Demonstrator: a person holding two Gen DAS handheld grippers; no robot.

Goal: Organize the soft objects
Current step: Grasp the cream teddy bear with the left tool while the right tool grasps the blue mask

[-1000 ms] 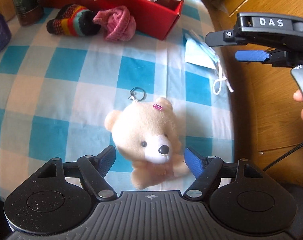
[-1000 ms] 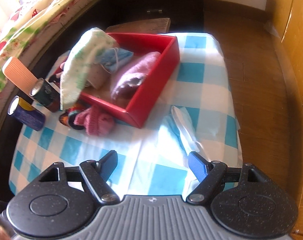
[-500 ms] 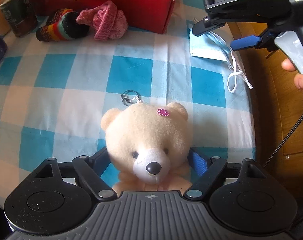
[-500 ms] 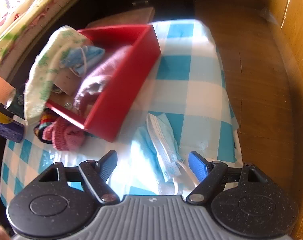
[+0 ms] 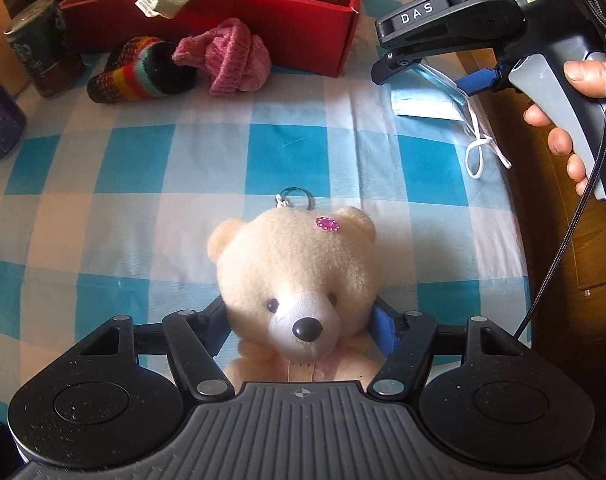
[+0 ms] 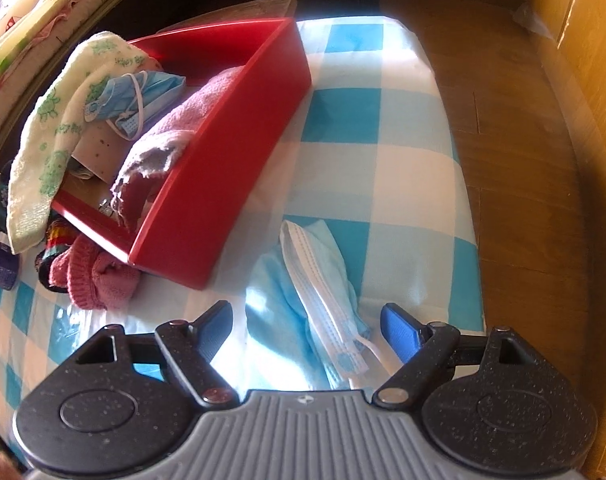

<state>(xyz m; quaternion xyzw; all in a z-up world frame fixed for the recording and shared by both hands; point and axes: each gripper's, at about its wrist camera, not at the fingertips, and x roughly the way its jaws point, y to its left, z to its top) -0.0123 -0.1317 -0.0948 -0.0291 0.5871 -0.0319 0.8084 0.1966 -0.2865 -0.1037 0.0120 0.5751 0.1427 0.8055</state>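
My left gripper (image 5: 301, 320) has its jaws spread wide, one finger on each side of the bear's (image 5: 299, 276) head, close to the cheeks; whether the pads touch the fur I cannot tell, and they have not pinched it in. The bear lies on its back on the checked cloth (image 5: 183, 168), between my fingers. Its long axis runs straight along my line of approach: feet under the gripper body, nose facing up at the camera, key ring (image 5: 297, 196) at the crown pointing toward the red box (image 5: 303, 36). So the jaws would squeeze across its short axis, which I judge right for a grasp. My right gripper (image 6: 305, 330) also has its jaws apart, holding nothing, and straddles a blue mask (image 6: 323, 280) that lies just beside the box's near corner. The mask's long axis points roughly away from me, slightly tilted toward the box. The left gripper is the nearer one to the bear, the right to the mask. Against the box's front wall lie a pink knit (image 5: 231, 60) and a striped sock (image 5: 139, 72), touching each other. The box already holds a towel, another mask and pink cloth.
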